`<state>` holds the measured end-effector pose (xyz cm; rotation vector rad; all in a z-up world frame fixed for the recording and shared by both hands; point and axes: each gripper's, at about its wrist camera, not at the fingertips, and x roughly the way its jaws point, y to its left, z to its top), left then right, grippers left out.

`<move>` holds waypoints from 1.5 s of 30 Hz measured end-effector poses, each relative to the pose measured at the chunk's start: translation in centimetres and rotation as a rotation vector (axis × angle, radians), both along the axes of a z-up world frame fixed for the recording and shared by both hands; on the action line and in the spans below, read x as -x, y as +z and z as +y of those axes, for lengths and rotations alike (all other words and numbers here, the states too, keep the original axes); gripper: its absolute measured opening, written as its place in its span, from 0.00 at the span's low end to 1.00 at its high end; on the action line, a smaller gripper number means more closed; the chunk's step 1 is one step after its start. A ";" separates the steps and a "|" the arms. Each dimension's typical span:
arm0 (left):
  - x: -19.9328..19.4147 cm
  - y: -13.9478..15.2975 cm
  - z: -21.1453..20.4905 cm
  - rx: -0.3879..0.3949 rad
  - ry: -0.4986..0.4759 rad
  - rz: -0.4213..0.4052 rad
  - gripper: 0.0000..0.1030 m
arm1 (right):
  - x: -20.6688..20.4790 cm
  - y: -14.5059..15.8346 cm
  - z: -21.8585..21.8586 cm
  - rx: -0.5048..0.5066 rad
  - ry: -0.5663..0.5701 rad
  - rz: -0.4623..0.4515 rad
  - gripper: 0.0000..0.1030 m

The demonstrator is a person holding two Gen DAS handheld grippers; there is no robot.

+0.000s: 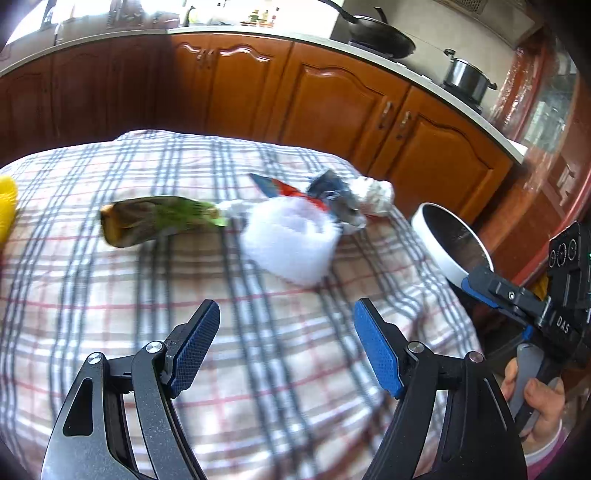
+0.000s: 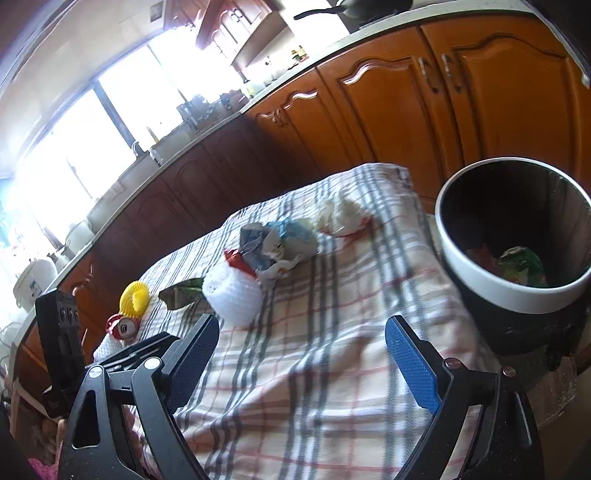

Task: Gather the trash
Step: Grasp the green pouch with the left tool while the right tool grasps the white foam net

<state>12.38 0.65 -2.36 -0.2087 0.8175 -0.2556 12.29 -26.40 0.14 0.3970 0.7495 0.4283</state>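
Our left gripper (image 1: pixel 286 347) and right gripper (image 2: pixel 303 360) hover released and empty over the plaid tabletop (image 1: pixel 258 387). Off its right edge stands the bin (image 2: pixel 476 280), some trash already inside. Still to collect: white foam netting (image 1: pixel 291 240), a greenish wrapper (image 1: pixel 155 219), crumpled packets (image 2: pixel 277 245), a tissue wad (image 1: pixel 375 194), yellow netting (image 2: pixel 135 297), a can (image 2: pixel 123 326). We judge the airy foam could slip a loose pinch.

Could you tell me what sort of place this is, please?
Most likely a home kitchen: wooden cabinets under a long counter, a wok and steel pot on the stove, and a sunlit window.
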 end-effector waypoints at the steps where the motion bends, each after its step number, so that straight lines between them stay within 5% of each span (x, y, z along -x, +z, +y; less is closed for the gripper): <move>1: 0.0 0.0 0.5 -0.010 0.006 -0.002 0.74 | 0.0 0.0 0.4 0.004 0.009 -0.001 0.90; 13: -2.0 1.6 4.6 -0.195 -0.085 -0.056 0.74 | -0.9 0.0 6.2 0.082 0.146 -0.034 0.87; 21: -6.0 1.8 6.5 -0.252 -0.158 -0.053 0.74 | -2.7 -0.7 8.8 0.128 0.201 -0.016 0.60; 32: -11.4 -0.7 5.2 -0.398 -0.281 0.009 0.74 | -5.9 -1.1 11.7 0.160 0.262 -0.019 0.54; 34: -11.9 -1.3 4.9 -0.401 -0.299 0.037 0.60 | -6.6 -1.4 12.3 0.176 0.271 -0.016 0.53; 36: -12.2 -2.0 4.8 -0.397 -0.302 0.070 0.25 | -7.2 -1.7 12.9 0.192 0.274 -0.011 0.43; 39: -11.6 -2.2 5.0 -0.372 -0.276 0.070 0.24 | -7.5 -2.0 13.0 0.199 0.271 -0.005 0.25; 45: -8.2 -1.0 5.6 -0.206 -0.202 0.060 0.21 | -5.4 -0.8 11.2 0.158 0.265 -0.037 0.20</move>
